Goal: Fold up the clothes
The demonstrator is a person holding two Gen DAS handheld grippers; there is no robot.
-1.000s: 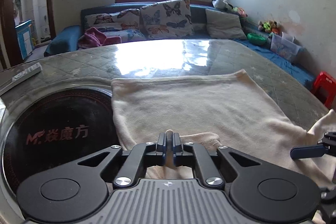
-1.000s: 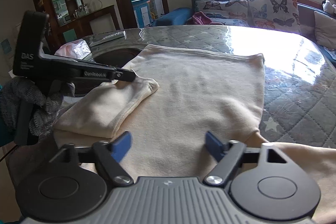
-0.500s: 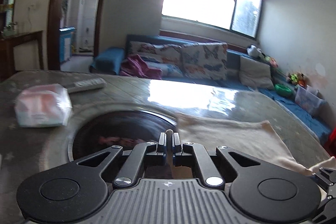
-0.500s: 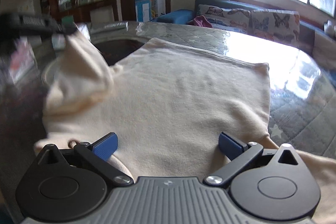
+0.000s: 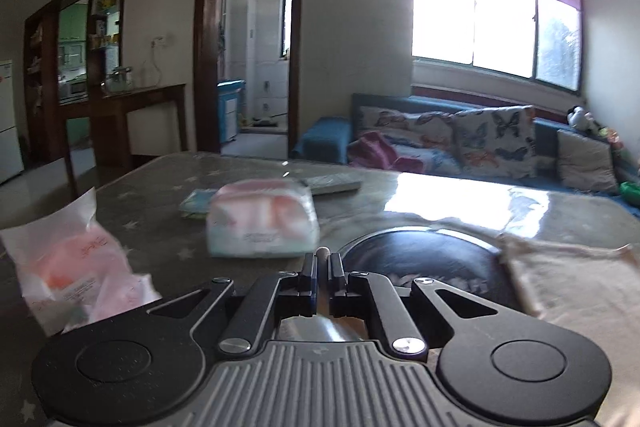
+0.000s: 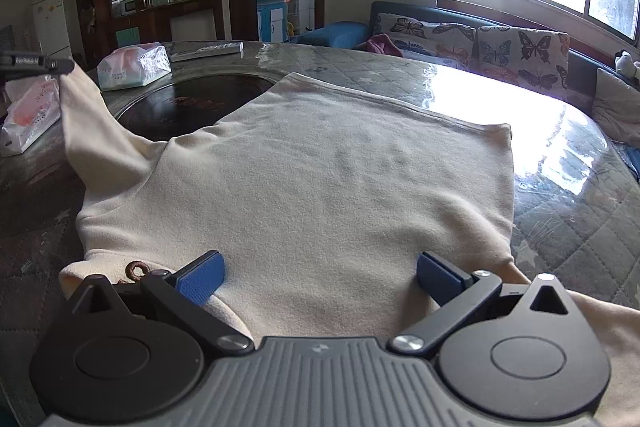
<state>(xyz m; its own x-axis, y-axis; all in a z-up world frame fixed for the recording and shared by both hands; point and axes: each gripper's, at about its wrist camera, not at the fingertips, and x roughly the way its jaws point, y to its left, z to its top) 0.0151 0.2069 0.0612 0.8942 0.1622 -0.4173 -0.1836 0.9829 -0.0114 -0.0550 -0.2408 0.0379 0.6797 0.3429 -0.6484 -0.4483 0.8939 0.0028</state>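
Observation:
A cream long-sleeved top (image 6: 328,179) lies flat on the table. My left gripper (image 5: 322,269) is shut on the cuff of its left sleeve (image 6: 86,123), which shows as a sliver of cream cloth between the jaws. In the right wrist view the left gripper (image 6: 60,66) holds that sleeve stretched up and out to the left, above the table. My right gripper (image 6: 320,273) is open and empty, low over the top near its collar. The top's edge also shows in the left wrist view (image 5: 568,287).
A dark round hotplate (image 6: 192,103) is set in the quilted table (image 6: 580,211), partly under the top. Tissue packs (image 6: 134,65) (image 5: 262,217), a plastic bag (image 5: 68,267) and a remote (image 6: 208,51) lie at the left. A sofa (image 6: 460,31) stands behind.
My left gripper has lifted the sleeve off the top's body and swung it out to the left. My right gripper has opened a little wider and stayed near the collar.

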